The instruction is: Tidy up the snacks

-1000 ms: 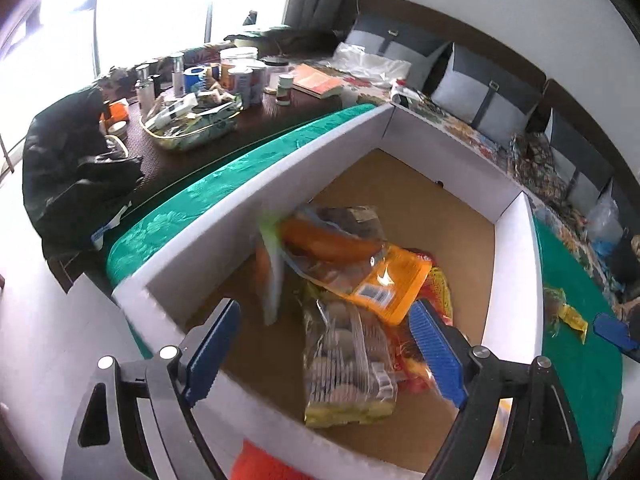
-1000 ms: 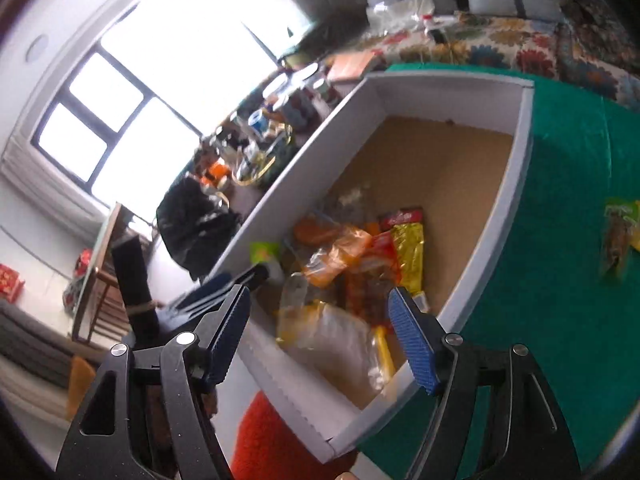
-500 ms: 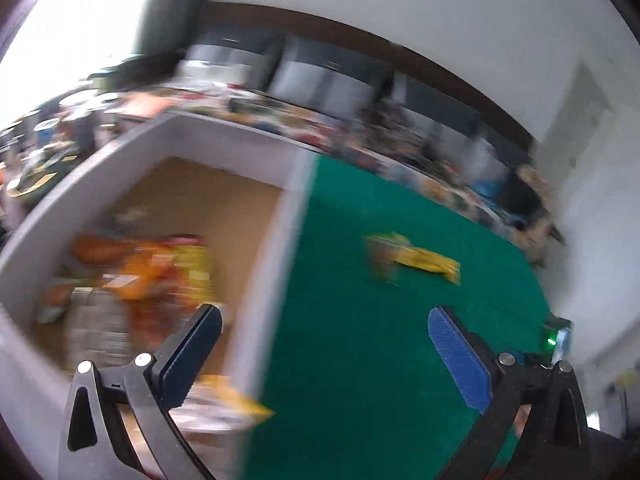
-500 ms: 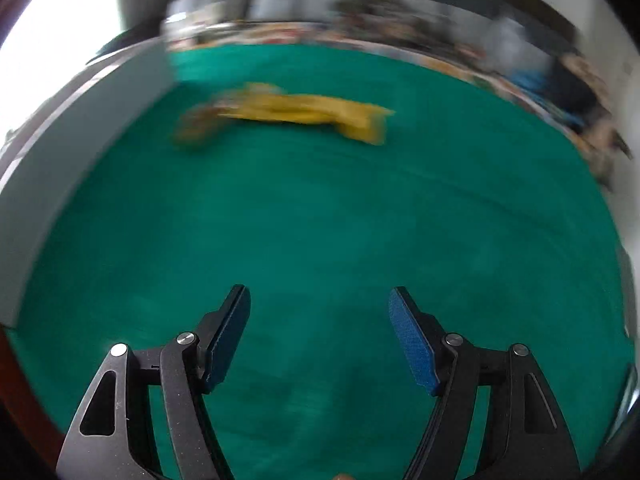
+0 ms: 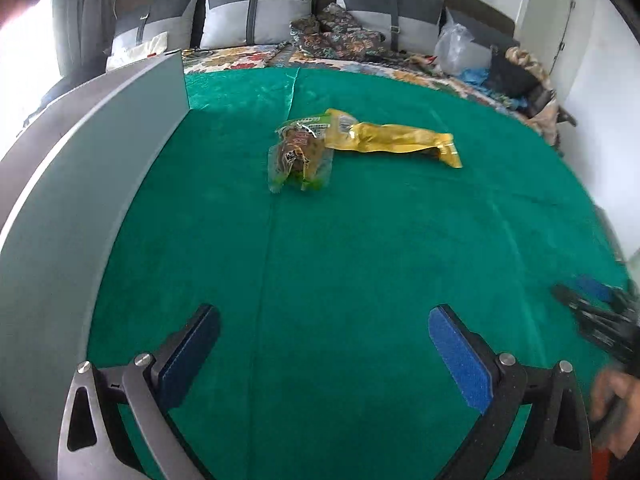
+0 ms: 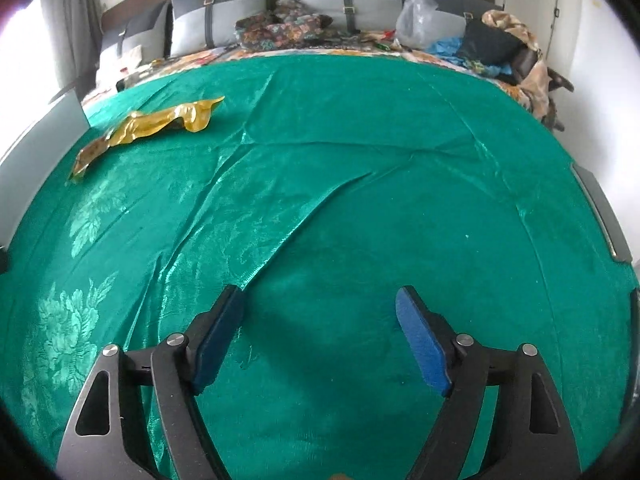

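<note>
Snacks number two on the green cloth (image 5: pixel 340 264): a clear green-edged packet (image 5: pixel 299 155) with brown contents, and a long yellow packet (image 5: pixel 390 139). In the left wrist view they lie toward 12 o'clock from the left gripper (image 5: pixel 324 344), well apart from it. The yellow packet sits just at 2 o'clock of the clear one, its near end touching or overlapping the clear packet's top corner. In the right wrist view only the yellow packet (image 6: pixel 146 128) shows, out at 10 o'clock, far from the right gripper (image 6: pixel 320 328).

Both grippers hang above bare cloth with their two blue-padded fingers spread wide and nothing between them. One finger pad (image 5: pixel 460 360) of the left gripper faces in from 3 o'clock. The right gripper (image 5: pixel 600 320) also shows at the 3 o'clock edge of the left view, with part of the person's hand (image 5: pixel 616 404) below it.

One white box wall (image 5: pixel 80 184) runs along the 9 o'clock side of the left view, standing upright on the cloth; its inside is hidden. Three grey cushions (image 5: pixel 256 12) line the headboard at 12 o'clock, with one clear plastic bag (image 5: pixel 460 46) at about 1 o'clock.
</note>
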Available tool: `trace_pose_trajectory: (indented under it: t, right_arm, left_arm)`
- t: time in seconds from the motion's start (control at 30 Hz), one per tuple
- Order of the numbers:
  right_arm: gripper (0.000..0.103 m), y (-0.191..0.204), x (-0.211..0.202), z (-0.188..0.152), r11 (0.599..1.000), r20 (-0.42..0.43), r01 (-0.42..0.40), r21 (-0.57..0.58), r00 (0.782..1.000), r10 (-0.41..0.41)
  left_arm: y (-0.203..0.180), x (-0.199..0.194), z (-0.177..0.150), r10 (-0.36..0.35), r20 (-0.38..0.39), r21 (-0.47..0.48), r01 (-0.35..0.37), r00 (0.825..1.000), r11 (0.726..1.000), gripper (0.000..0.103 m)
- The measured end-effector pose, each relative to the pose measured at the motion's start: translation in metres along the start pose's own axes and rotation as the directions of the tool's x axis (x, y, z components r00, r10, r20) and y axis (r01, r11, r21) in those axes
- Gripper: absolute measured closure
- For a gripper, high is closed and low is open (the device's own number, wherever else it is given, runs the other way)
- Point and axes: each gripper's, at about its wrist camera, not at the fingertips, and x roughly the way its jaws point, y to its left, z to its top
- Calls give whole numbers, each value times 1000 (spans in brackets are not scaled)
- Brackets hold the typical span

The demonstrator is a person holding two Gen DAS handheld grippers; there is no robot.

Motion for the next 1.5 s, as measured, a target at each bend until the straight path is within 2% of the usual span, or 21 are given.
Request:
trace_pose_trajectory:
  t: [0.17,0.2,0.3,1.27,1.4,1.5]
  right_arm:
    - [20,-6,-10,-5,1000,1,0,2,1000,0]
    - [19,-7,-10,-5,1000,1,0,2,1000,0]
    - [19,-7,-10,-5,1000,1,0,2,1000,0]
    - [17,-8,-13,-5,1000,1,2,4,1000,-2]
    - [17,-8,-13,-5,1000,1,2,4,1000,-2]
    - [17,-8,-13,-5,1000,1,2,4,1000,-2]
  left_arm:
    - [-4,34,-4,40,-38,29,-39,998,999,1]
    - [-10,33,-9,79,4,70,-79,997,994,0]
    - [-11,36,-10,51,-5,78,-50,999,996,0]
    - [-11,35,-9,49,-6,80,-49,999,996,0]
    - [-5,42,12,-7,-80,109,15,997,994,0]
    - [6,47,53,-24,-63,76,29,998,997,0]
